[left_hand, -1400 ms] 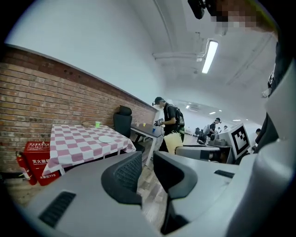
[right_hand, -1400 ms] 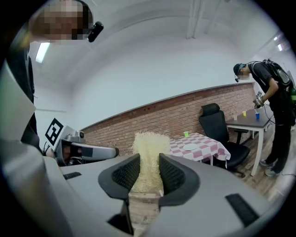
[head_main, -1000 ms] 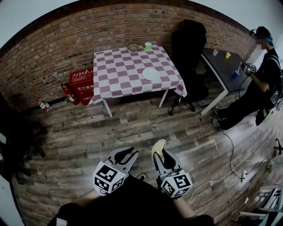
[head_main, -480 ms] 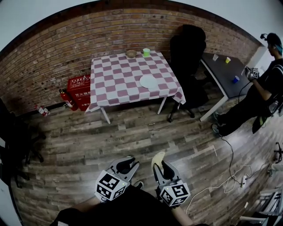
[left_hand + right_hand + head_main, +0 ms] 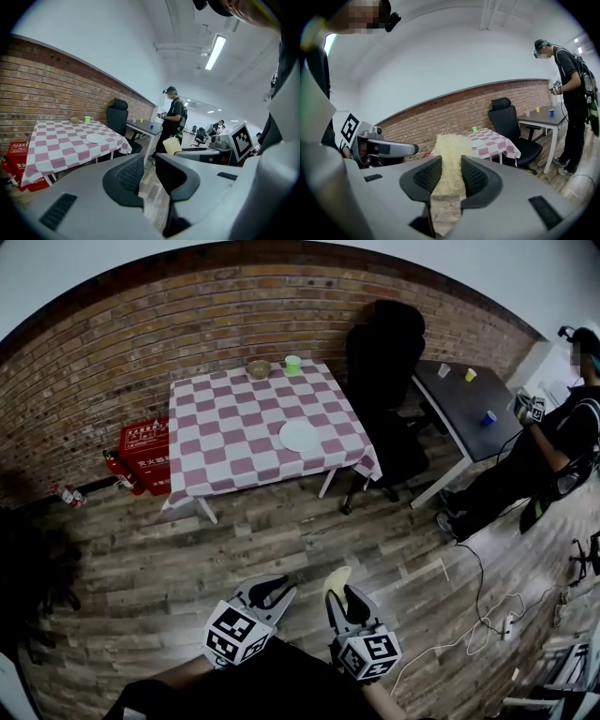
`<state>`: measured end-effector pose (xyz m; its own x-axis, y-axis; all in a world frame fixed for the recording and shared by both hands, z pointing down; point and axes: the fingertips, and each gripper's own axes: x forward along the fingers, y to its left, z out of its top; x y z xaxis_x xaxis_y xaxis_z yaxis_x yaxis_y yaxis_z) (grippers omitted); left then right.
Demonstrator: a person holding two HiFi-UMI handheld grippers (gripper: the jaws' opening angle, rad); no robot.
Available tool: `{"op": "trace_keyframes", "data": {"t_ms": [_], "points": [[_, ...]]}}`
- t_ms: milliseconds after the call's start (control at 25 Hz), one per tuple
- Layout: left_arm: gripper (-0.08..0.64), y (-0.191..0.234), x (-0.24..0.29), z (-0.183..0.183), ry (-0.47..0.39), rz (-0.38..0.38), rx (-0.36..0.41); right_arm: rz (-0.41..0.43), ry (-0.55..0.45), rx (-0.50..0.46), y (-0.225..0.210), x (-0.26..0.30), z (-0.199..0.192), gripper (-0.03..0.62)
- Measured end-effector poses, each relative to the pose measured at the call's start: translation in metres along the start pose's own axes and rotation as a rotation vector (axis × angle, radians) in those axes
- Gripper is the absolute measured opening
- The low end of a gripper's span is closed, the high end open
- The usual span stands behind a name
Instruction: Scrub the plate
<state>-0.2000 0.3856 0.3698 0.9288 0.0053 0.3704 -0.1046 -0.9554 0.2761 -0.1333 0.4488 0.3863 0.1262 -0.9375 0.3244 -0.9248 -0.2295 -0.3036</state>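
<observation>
Table [image 5: 225, 432] w/ plate [image 5: 299, 435] nearer, wood floor [image 5: 281, 540] btwn; R gripper [image 5: 449, 165] clamps scrubber [image 5: 451, 144].

White plate [image 5: 300, 435] flat on checkered table [image 5: 230, 432]; fibrous scrubber [image 5: 449, 144] in right gripper [image 5: 451, 162].

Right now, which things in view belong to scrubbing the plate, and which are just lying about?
For the job: round white plate, pale yellow fibre scrubber clamped in the right gripper, red-and-white checked table.
Lying about: green cup, brown bowl, black office chair, red extinguisher box.
</observation>
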Motion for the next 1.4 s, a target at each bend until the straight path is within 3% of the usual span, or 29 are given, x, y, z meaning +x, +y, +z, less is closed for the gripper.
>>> {"op": "trace_keyframes", "data": {"t_ms": [240, 560, 920, 1040, 1400], "points": [[0.086, 0.06, 0.033, 0.028, -0.005, -0.053, -0.017, -0.029, 0.057, -0.017, -0.007, 0.069, 0.023, 0.138], [0.086, 0.13, 0.048, 0.045, -0.015, -0.055, -0.066, -0.041, 0.12, -0.042, -0.005, 0.134, 0.037, 0.138], [0.086, 0.165, 0.075, 0.047, 0.005, -0.034, -0.103, -0.007, 0.147, -0.018, -0.021, 0.176, 0.04, 0.137], [0.086, 0.177, 0.087, 0.052, 0.008, -0.001, -0.103, 0.015, 0.148, -0.005, -0.036, 0.193, 0.044, 0.137], [0.086, 0.219, 0.153, 0.097, -0.023, 0.153, -0.101, 0.186, 0.138, -0.023, -0.094, 0.266, 0.09, 0.137]]}}
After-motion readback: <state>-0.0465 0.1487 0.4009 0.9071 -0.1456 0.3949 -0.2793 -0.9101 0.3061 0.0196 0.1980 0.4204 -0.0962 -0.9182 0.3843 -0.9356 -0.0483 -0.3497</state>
